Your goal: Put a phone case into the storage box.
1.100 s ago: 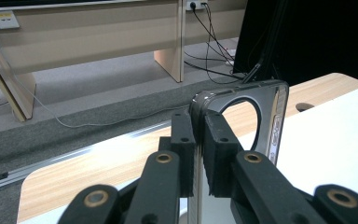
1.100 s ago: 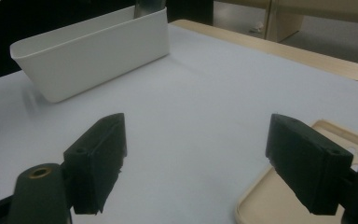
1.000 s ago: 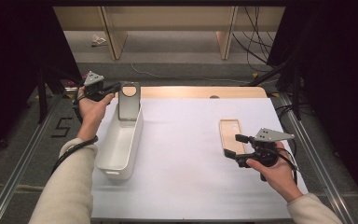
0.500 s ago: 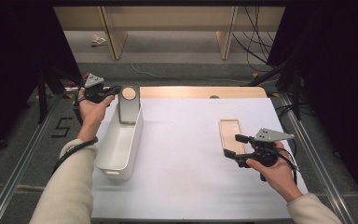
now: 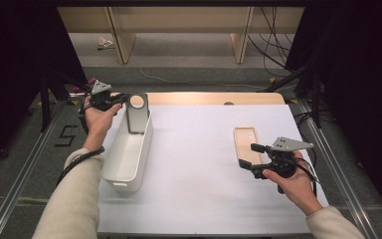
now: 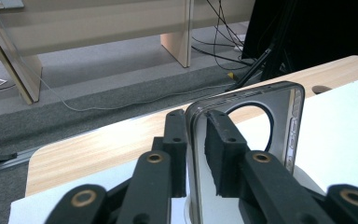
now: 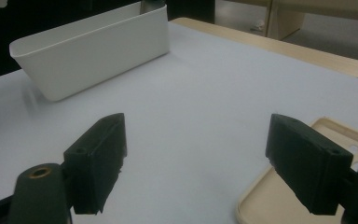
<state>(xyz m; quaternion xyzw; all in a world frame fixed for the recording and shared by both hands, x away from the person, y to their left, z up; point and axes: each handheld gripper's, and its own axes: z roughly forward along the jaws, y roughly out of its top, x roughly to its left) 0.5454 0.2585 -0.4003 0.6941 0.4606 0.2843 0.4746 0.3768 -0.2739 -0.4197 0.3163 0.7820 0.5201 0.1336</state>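
Nearest the person, the right gripper (image 5: 251, 157) hovers with its jaws spread wide and empty over the near end of a beige phone case (image 5: 245, 143) lying flat on the white table (image 5: 194, 164), not yet grasped. Farther off, a grey phone case (image 5: 138, 113) stands upright at the far end of the white bin (image 5: 128, 152). The left gripper (image 5: 124, 98) straddles its top edge, jaws having just been opening and one pad looking clear of it, so I judge this case delivered and the beige one outstanding.

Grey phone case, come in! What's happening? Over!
Left gripper just easing open around grey case, upright in white bin. Right gripper open beside beige case.
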